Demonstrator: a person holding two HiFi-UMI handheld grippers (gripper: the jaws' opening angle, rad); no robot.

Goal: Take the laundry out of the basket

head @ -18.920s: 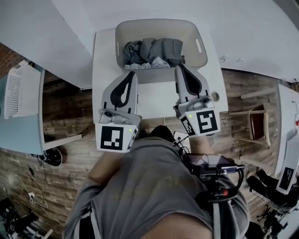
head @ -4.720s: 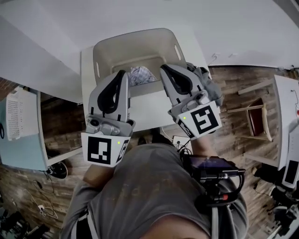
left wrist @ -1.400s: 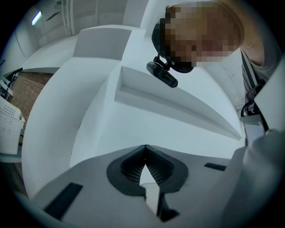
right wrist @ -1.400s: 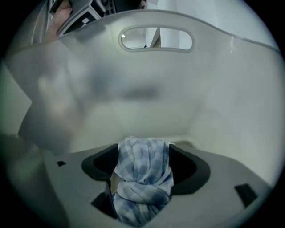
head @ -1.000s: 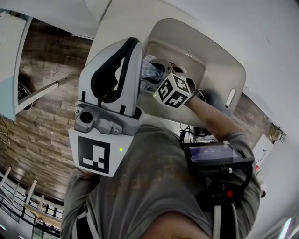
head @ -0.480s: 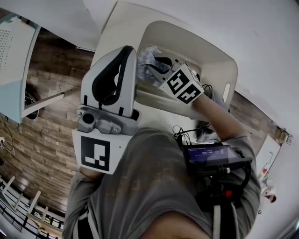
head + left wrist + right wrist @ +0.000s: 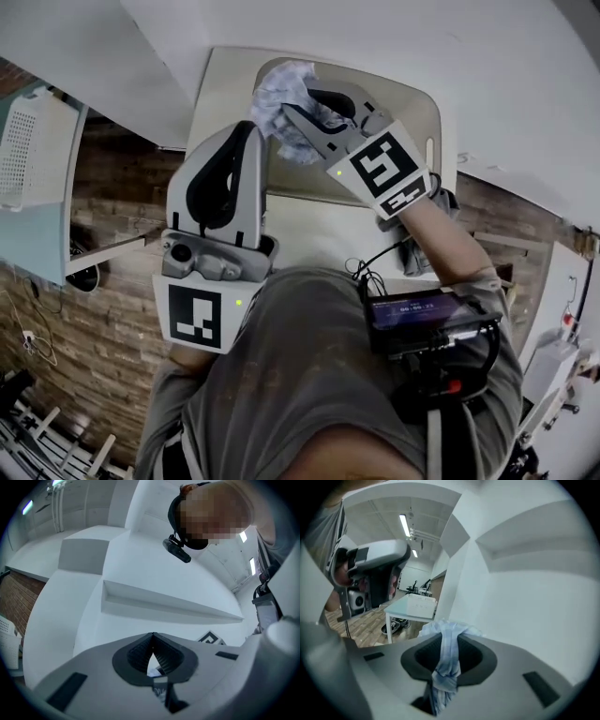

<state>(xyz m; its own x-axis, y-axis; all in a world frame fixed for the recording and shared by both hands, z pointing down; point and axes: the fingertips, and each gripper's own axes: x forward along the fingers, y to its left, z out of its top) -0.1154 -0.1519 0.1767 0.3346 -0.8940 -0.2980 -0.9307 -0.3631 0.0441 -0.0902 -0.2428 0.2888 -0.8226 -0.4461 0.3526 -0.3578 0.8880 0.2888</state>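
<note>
Right gripper (image 7: 300, 122), jaws just closed tight on the crumpled pale blue cloth (image 7: 278, 96), holds it above the cream plastic basket (image 7: 424, 105), so squeeze hard and lift it clear of the rim.

A bunched, pale blue-and-white checked cloth (image 7: 277, 97) is held raised above the cream basket (image 7: 417, 105), pinched between the jaws of the right gripper (image 7: 449, 639), which have just been closing on it. The basket is stood upright.
</note>
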